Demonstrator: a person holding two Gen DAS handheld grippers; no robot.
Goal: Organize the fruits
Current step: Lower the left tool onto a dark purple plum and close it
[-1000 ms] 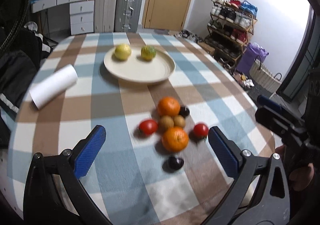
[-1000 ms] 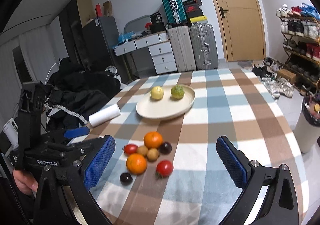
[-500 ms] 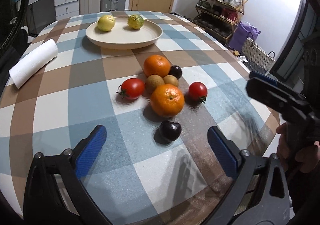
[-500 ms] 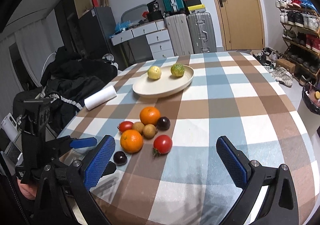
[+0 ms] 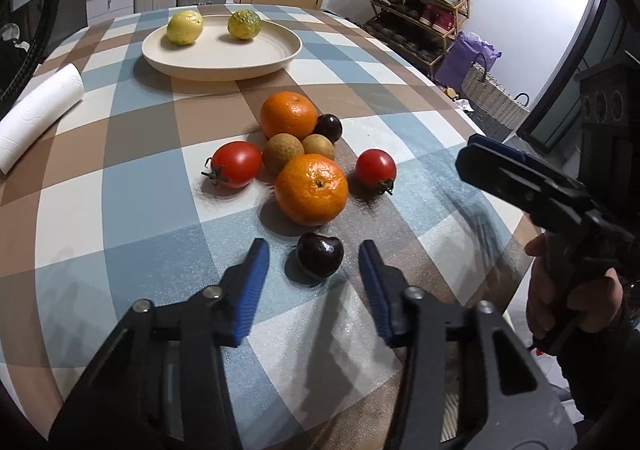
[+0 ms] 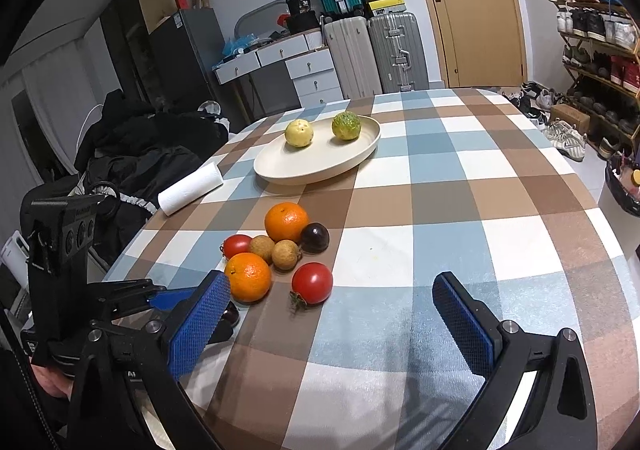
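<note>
1. Left gripper (image 5: pixel 312 256) has dropped low over the table; jaws closing around the dark cherry (image 5: pixel 320 253), pads not yet touching.
2. Off-centre squeeze: cherry rolls into near orange (image 5: pixel 311 189).
3. Right gripper (image 6: pixel 332 314) wide open, empty; plate (image 5: pixel 256 64) well apart.

Two fruits (image 5: pixel 185 27) on plate (image 5: pixel 224 66) at far side; paper roll (image 5: pixel 38 118) left; fruit cluster (image 5: pixel 304 158) mid-table (image 5: pixel 120 210); cherry (image 5: pixel 320 254) nearest, between closing left gripper (image 5: pixel 314 264) fingers.
</note>
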